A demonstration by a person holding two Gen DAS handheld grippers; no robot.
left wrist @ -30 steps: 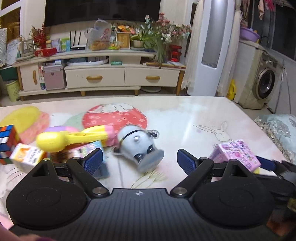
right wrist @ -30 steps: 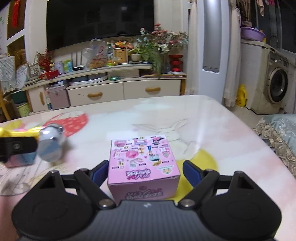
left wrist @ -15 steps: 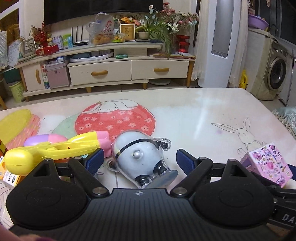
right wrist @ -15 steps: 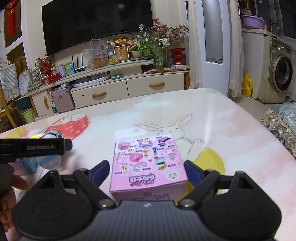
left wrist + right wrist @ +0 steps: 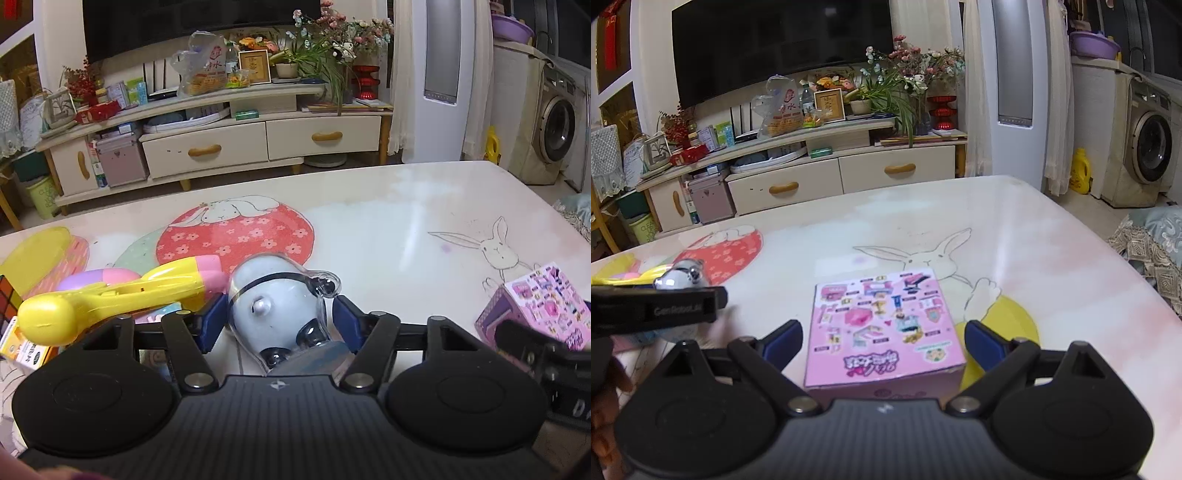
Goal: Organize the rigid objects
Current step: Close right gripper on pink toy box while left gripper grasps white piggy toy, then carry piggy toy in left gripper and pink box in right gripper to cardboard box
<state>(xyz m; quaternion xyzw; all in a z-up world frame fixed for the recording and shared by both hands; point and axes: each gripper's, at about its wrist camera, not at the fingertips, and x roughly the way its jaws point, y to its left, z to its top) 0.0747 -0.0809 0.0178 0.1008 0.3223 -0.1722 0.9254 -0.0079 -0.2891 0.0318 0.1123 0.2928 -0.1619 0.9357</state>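
Two grippers: each straddles one toy on the near part of the table point(image 5: 369, 206).
Left gripper point(image 5: 279, 319): jaws closing around the grey figurine point(image 5: 277, 306); the left pad looks to touch its side, while at the right pad contact cannot be told.
Grey figurine: lies on its side in a clear shell, long axis running near to far, base toward the camera, head pointing away.
Key relation: the figurine sits squarely between the pads, its long axis along the fingers, so the pinch falls across its narrow width.
Right gripper point(image 5: 882, 341): jaws opening, pads standing clear on either side of the pink box point(image 5: 882, 332); nothing clamped.
Pink box: flat on the table, right of the figurine, printed top face up.
Nearer hand: the left for the figurine, the right for the box.
Left neighbours: a yellow toy point(image 5: 110, 295) just beside the figurine, likely to be nudged on lifting; a colour cube point(image 5: 7, 299) at the far left.
Surface: glossy pale tabletop printed with rabbits.
Room: a cabinet point(image 5: 221, 144) beyond, a washing machine point(image 5: 554, 125) at far right.
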